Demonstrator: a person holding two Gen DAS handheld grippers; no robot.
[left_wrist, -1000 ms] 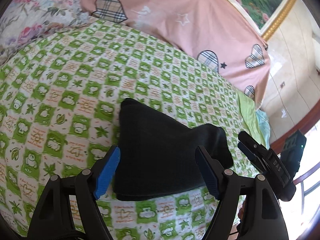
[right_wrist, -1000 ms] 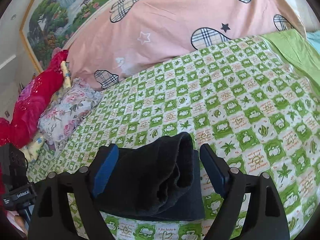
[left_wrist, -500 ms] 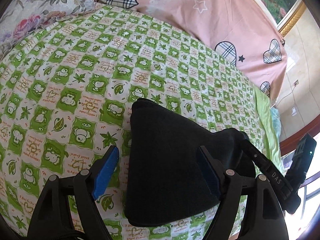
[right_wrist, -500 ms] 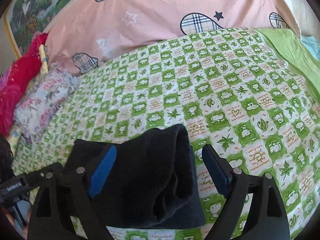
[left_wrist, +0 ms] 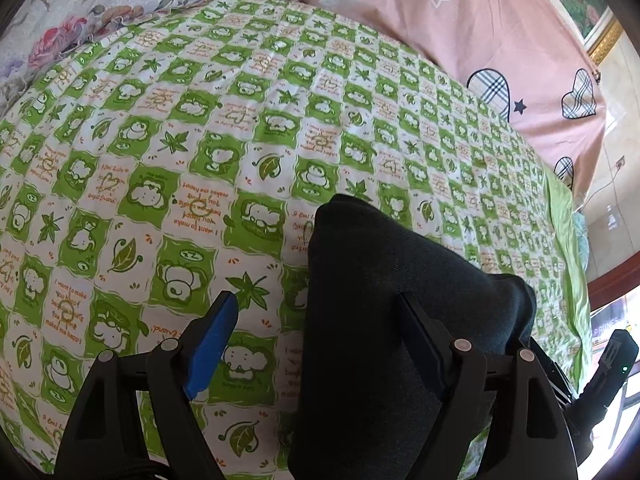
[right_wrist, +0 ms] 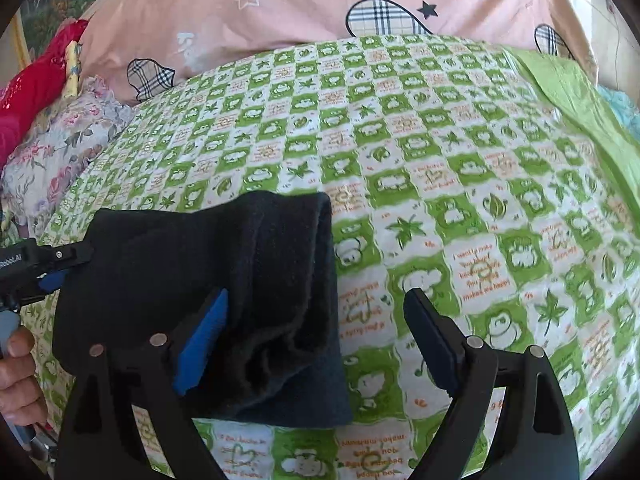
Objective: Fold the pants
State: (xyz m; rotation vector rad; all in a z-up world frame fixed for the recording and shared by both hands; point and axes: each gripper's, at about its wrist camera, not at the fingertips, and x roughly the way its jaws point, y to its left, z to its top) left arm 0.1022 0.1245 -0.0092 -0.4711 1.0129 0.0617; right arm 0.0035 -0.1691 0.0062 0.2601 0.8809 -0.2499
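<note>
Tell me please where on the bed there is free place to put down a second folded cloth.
The green checked sheet lies bare between the folded black pants and the pink quilt, and also right of the pants toward the plain green cloth. The floral pillow crowds the left side. Both the left gripper and right gripper hang open over the pants.

Left gripper (left_wrist: 316,344): black plastic linkage arms, silver rivets at pivots, blue pads on the fingers (left_wrist: 210,342). Right gripper (right_wrist: 316,344): same build. Bare-skinned hand (right_wrist: 16,376) at 9 o'clock in right view, white lettering on black body above it
</note>
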